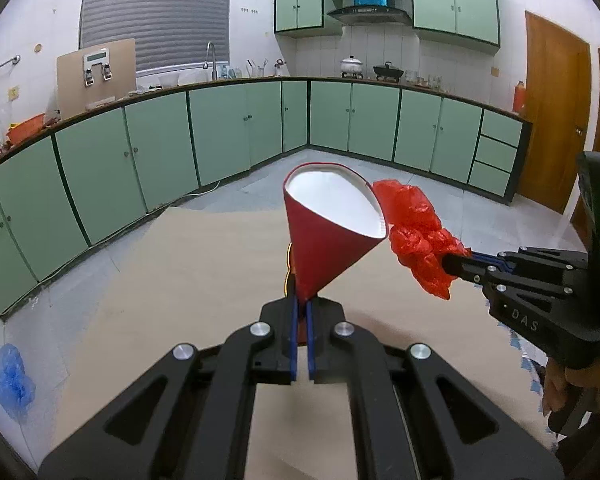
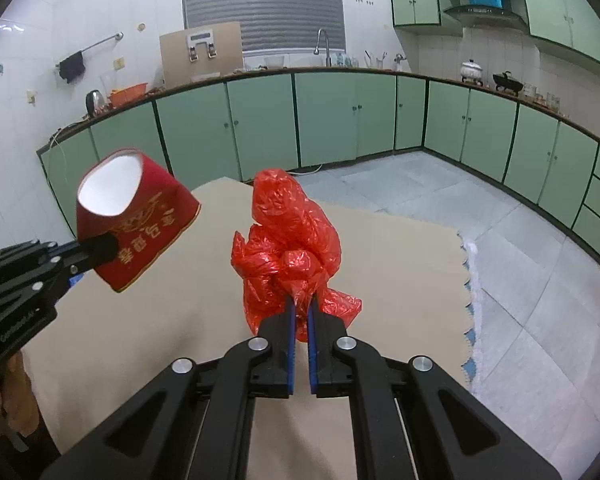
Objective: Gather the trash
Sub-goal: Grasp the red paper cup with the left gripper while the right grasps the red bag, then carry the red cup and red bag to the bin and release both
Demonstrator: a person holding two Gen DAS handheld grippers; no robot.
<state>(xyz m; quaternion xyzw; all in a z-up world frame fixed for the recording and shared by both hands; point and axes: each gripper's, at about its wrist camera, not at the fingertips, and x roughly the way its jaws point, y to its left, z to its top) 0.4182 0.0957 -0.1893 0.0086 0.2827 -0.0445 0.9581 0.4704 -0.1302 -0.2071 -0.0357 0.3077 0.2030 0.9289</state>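
Observation:
My left gripper (image 1: 302,304) is shut on a squashed red paper cup (image 1: 328,232) with a white inside and holds it above the beige table (image 1: 180,280). The cup (image 2: 136,216) and the left gripper (image 2: 100,250) also show at the left of the right wrist view. My right gripper (image 2: 300,306) is shut on a crumpled red plastic bag (image 2: 288,240). In the left wrist view the bag (image 1: 416,228) is held by the right gripper (image 1: 456,264) right beside the cup's rim, nearly touching it.
A blue crumpled plastic bag (image 1: 10,376) lies on the floor at the left. Green kitchen cabinets (image 1: 220,128) run along the walls behind the table. The table edge with a scalloped cloth (image 2: 466,264) is at the right. A wooden door (image 1: 552,112) stands at the far right.

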